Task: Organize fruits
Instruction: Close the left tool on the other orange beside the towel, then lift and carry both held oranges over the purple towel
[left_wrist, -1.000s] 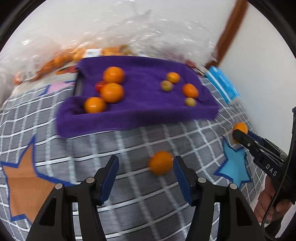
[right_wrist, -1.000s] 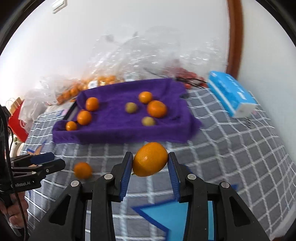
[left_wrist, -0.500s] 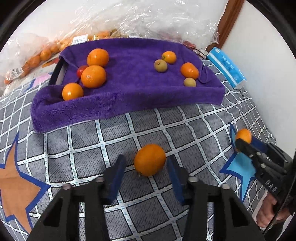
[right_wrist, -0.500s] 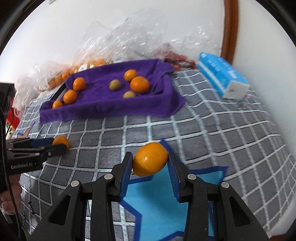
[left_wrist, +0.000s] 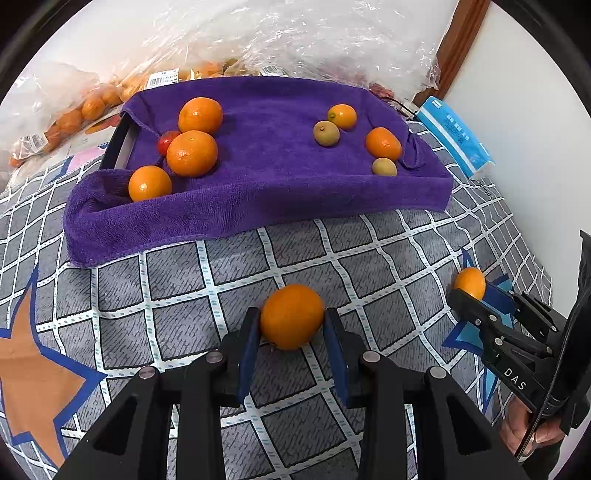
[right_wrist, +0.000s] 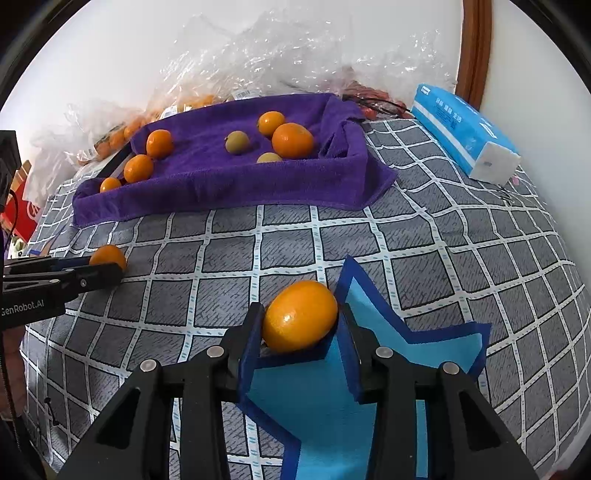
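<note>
My left gripper (left_wrist: 291, 317) is closing on an orange (left_wrist: 291, 314) that rests on the checked cloth, and both blue pads touch its sides. My right gripper (right_wrist: 301, 317) is shut on an oval orange (right_wrist: 300, 314), held low at the edge of a blue star patch (right_wrist: 332, 406). A purple towel (left_wrist: 258, 199) draped over a tray lies behind. It holds three oranges and a small red fruit at its left, and several small orange and greenish fruits at its right. Each gripper shows in the other's view: the right gripper (left_wrist: 461, 295), the left gripper (right_wrist: 109, 267).
A blue tissue pack (right_wrist: 465, 136) lies at the right by the wall. Clear plastic bags (left_wrist: 74, 118) with more oranges are piled behind the towel. An orange star patch (left_wrist: 33, 369) is at the left. A person's hand (left_wrist: 524, 432) holds the right gripper.
The left jaws have narrowed from wide apart to touching the orange on the cloth, and that gripper came lower. The right gripper sank with its orange toward the blue star.
</note>
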